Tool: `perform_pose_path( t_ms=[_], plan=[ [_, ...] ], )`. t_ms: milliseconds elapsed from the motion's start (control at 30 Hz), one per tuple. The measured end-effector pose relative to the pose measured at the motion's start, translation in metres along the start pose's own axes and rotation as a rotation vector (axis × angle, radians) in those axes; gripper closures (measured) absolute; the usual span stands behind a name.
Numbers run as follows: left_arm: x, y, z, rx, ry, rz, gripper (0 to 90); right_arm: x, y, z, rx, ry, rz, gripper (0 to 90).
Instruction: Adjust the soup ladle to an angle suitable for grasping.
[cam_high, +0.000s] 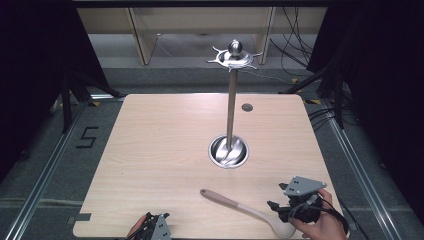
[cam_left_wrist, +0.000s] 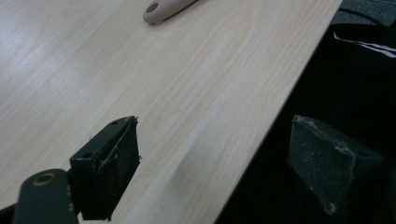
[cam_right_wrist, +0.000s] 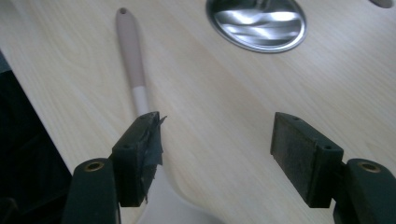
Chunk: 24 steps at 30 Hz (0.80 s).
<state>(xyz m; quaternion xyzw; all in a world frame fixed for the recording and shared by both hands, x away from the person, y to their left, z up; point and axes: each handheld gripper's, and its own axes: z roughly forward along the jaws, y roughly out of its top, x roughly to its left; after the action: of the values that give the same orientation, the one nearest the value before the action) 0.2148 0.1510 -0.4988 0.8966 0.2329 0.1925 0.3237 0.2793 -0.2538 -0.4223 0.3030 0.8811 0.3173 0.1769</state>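
Ladle (cam_high: 243, 206): lies flat near the table's (cam_high: 150, 150) front edge, handle aimed toward the hook stand (cam_high: 229, 150).
Right gripper (cam_high: 278, 206): jaws apart, empty, hovering over the ladle's bowl end.
Left gripper (cam_high: 152, 225): wide, empty, idle at the edge.

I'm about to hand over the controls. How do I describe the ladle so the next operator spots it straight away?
Start at the wooden table and find the steel stand, a tall pole rising from a round dish. Come toward the near edge: the ladle lies flat there, beside the right gripper. It is the pale pink-and-white utensil, with a hanging hole in its handle end.
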Motion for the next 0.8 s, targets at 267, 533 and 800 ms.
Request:
perform_pose_path(
  t_ms=[267,533,800],
  plan=[
    [0.0,0.0,0.0,0.0,0.0,0.0,15.7,0.015,0.018,0.016,0.055,0.082,-0.06,39.8],
    [0.0,0.0,-0.002,-0.001,0.012,-0.001,15.7,0.026,0.032,0.031,0.109,0.106,-0.115,46.7],
    [-0.001,0.0,-0.001,-0.016,0.0,-0.004,15.7,0.035,0.038,0.053,0.177,0.13,-0.121,51.1]
  ],
)
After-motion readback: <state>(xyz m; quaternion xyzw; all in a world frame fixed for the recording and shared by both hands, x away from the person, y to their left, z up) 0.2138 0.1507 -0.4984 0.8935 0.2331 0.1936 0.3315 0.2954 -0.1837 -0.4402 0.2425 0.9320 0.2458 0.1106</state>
